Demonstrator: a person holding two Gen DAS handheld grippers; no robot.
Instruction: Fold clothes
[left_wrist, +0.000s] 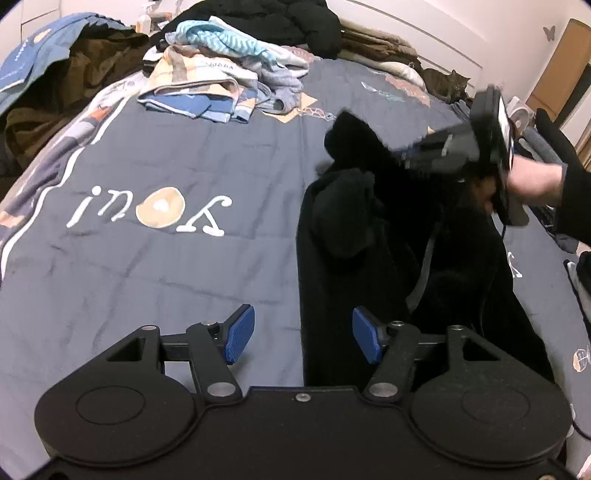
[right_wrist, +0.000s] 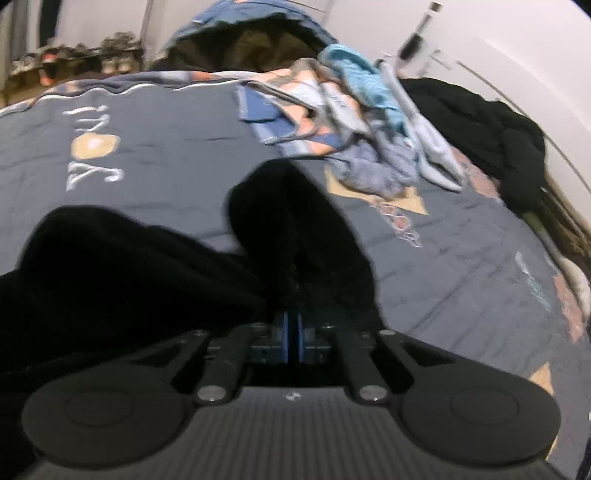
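Across the grey-blue bedspread (left_wrist: 184, 277) lay the black garment (left_wrist: 369, 258), one bunched part pinched between the closed right gripper (right_wrist: 294, 341), while the left gripper (left_wrist: 303, 338) hovered half-open and empty at its near edge.

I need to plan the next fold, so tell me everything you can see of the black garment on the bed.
The black, soft, fleece-like garment lies crumpled lengthwise on the grey-blue quilted bedspread, not yet folded flat. Its far end is lifted, pinched in the shut right claw, and a bunched fold sits near its middle. A pale strip shows along one fold. Its near edge lies between the blue pads of the open left claw, with no contact evident. Its type cannot be told.
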